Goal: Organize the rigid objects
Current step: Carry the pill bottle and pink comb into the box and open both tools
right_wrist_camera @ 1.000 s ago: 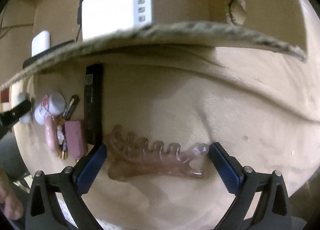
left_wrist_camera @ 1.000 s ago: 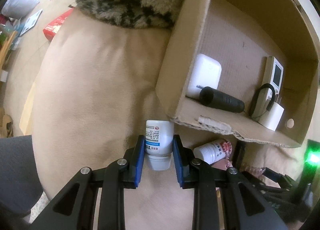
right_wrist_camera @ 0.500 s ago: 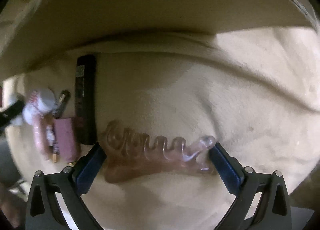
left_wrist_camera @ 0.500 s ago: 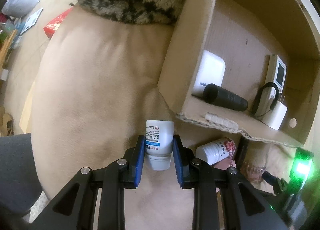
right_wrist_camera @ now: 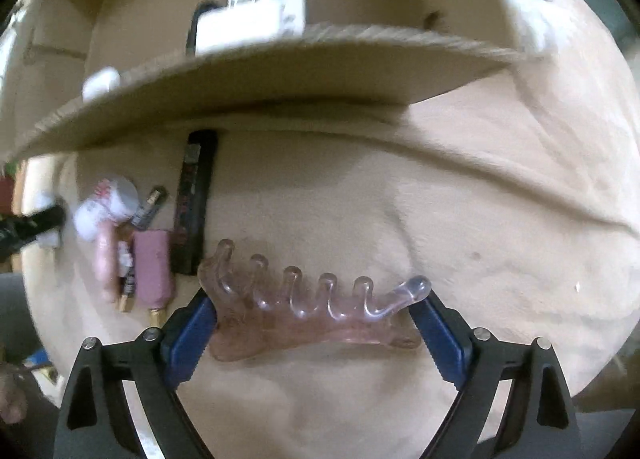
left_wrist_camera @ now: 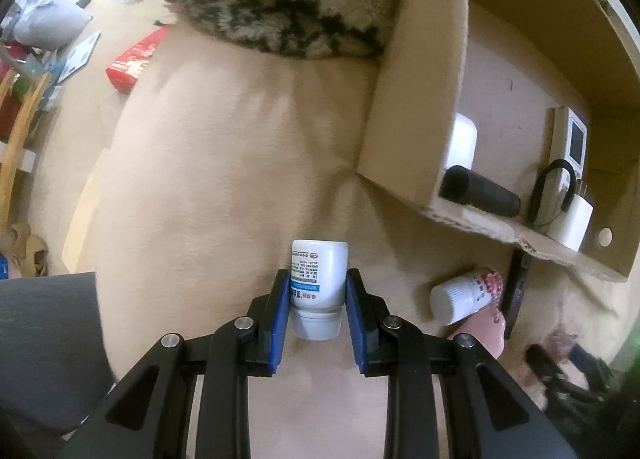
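Left gripper (left_wrist_camera: 318,307) fingers clamp bottle (left_wrist_camera: 318,283), box (left_wrist_camera: 420,99) at 2 o'clock | right gripper (right_wrist_camera: 314,323) fingers clamp clip (right_wrist_camera: 312,311) below box | four items boxed; several remain on cushion (left_wrist_camera: 208,179).

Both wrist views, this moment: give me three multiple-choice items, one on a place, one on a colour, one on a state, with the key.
1. Where does the white charger sit?
A. inside the cardboard box
B. on the beige cushion
C. in the left gripper

2. What colour is the hair claw clip?
A. black
B. translucent pink
C. green

3. What is the left gripper doing?
A. open over nothing
B. shut on the white bottle
C. shut on a remote

Key: 1 A, the charger stands behind the box's front edge. 2 B, the clip between the right gripper's pads is see-through pink. 3 B, both blue pads press the bottle's sides.
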